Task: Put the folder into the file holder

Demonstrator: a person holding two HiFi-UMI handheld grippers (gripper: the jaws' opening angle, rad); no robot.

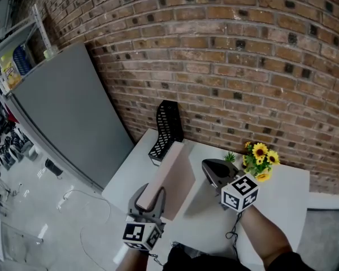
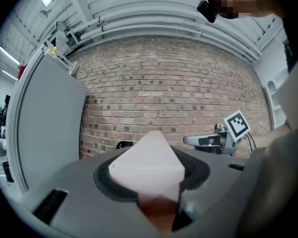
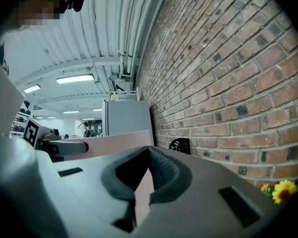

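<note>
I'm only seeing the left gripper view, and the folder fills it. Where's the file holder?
Observer: In the head view the black mesh file holder stands at the white table's far edge against the brick wall, just beyond the folder's far end.
Operator: Is the right gripper gripping the folder?
Observer: Yes; in its own view the right gripper is shut on the folder's thin edge.
Operator: Anything else on the table?
Observer: Sunflowers stand by the wall, right of the right gripper.

Worktop [image 1: 288,192]: white; from my feed it sits flush against the brick wall [image 1: 226,55].
File holder [image 1: 168,130]: black mesh, at the 11 o'clock corner.
Sunflowers [image 1: 260,160]: 1 o'clock, near the wall.
</note>
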